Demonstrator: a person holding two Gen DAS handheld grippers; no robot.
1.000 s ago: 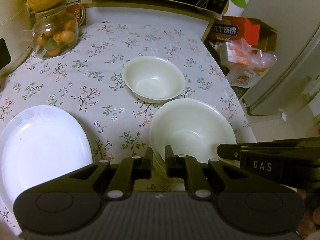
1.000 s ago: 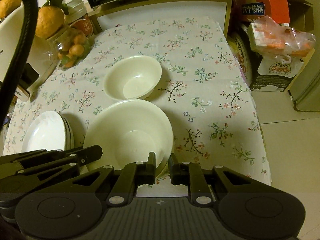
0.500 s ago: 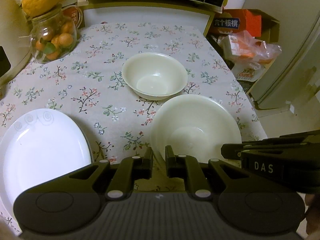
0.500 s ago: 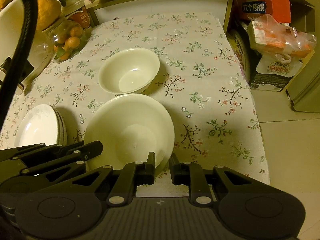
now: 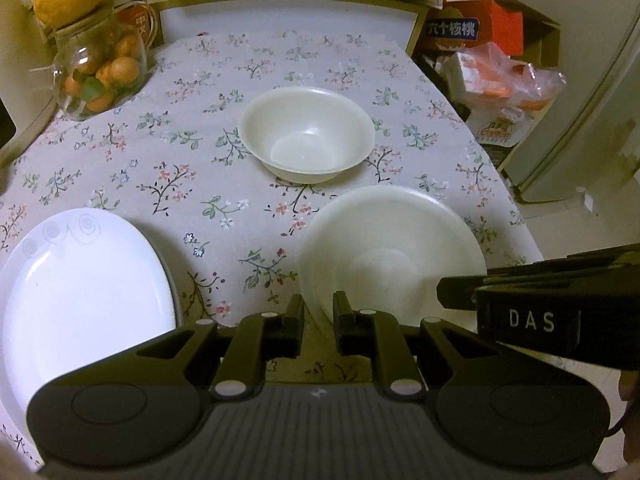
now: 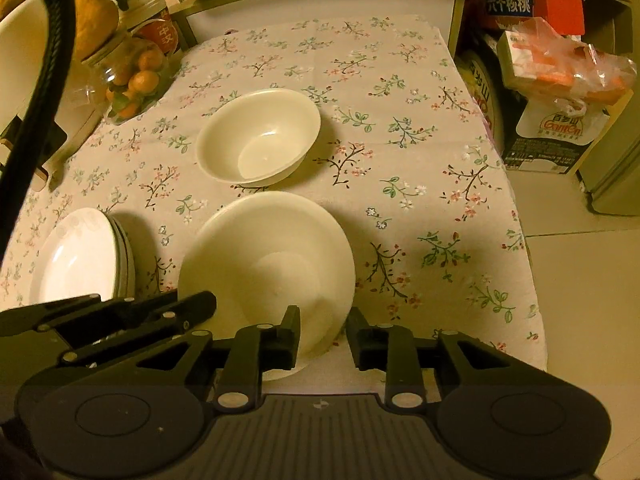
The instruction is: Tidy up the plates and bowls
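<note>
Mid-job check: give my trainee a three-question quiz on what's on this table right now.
1. True or false: the small bowl is nested inside the large bowl.
2. What is in the glass jar? A) small oranges B) eggs C) spoons
3. Fill in: in both camera views, the stack of plates lies to the ___ of the large bowl.

Key:
1. False. The small bowl stands on its own, farther back than the large bowl.
2. A
3. left
</note>
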